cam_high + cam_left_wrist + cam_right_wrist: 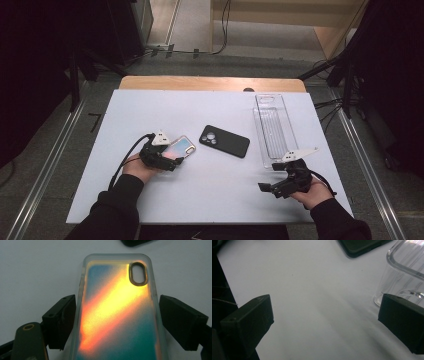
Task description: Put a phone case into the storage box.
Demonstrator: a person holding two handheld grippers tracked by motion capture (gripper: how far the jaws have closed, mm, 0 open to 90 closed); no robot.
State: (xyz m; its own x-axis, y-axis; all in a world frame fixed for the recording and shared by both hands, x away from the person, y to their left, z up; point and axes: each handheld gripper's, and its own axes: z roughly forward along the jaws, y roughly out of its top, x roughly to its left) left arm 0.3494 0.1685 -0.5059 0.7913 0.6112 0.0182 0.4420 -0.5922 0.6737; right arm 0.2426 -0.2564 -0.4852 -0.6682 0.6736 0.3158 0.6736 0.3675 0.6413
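Note:
An iridescent phone case (181,147) (115,310) lies flat on the white table (150,105), with its oval camera cutout at the far end. My left gripper (172,159) (117,302) straddles its near end, one black pad against each long edge. Right of it lies a black phone (224,141) (135,242) (362,246), camera side up and untouched. My right gripper (265,187) (324,305) hovers low over bare table at the front right, jaws wide apart with nothing between them.
A long clear plastic tray (272,130) (404,267) runs front to back on the right side of the table, its near end just beyond the right gripper. Floor rails and cables flank the table.

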